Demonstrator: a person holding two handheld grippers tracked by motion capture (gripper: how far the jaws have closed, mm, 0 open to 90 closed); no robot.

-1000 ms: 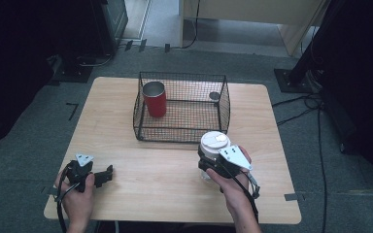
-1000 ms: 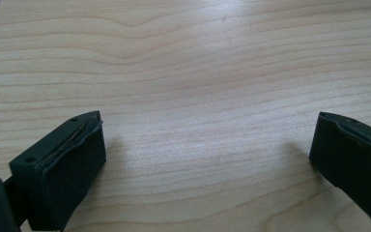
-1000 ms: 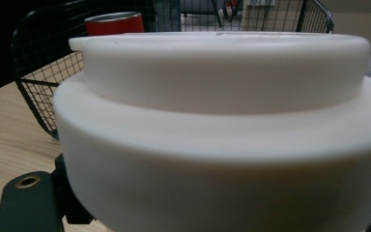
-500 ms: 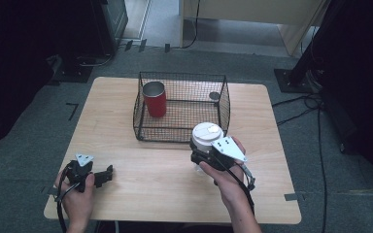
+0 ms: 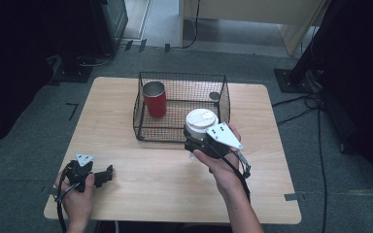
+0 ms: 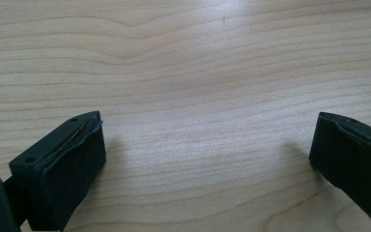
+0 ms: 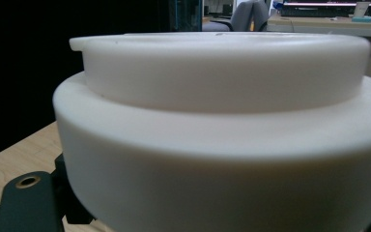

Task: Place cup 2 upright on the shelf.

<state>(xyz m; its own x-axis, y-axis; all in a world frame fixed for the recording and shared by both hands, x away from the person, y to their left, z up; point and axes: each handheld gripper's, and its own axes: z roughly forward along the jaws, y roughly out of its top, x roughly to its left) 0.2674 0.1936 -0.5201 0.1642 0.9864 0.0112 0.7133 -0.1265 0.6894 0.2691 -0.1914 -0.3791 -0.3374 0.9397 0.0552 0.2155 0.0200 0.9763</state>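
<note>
A white lidded cup point(image 5: 201, 121) is held above the table, close to the front right corner of the black wire basket point(image 5: 143, 127). My right gripper point(image 5: 196, 144) is shut on it. In the right gripper view the cup's white lid point(image 7: 222, 96) looms very near. A red cup point(image 5: 155, 98) stands upright inside the basket at its left. A small dark round object point(image 5: 214, 96) lies in the basket's back right corner. My left gripper point(image 5: 108, 174) rests low at the table's front left, open, and its black fingers point(image 6: 63, 164) stand wide apart over bare wood.
The wooden table point(image 5: 126, 189) has open room in front of the basket and between the two hands. Dark equipment stands and cables point(image 5: 301, 104) lie on the grey floor around the table.
My right gripper has carried the white cup up and to the left, from the table's right front towards the basket's front right corner. The left gripper has stayed put.
</note>
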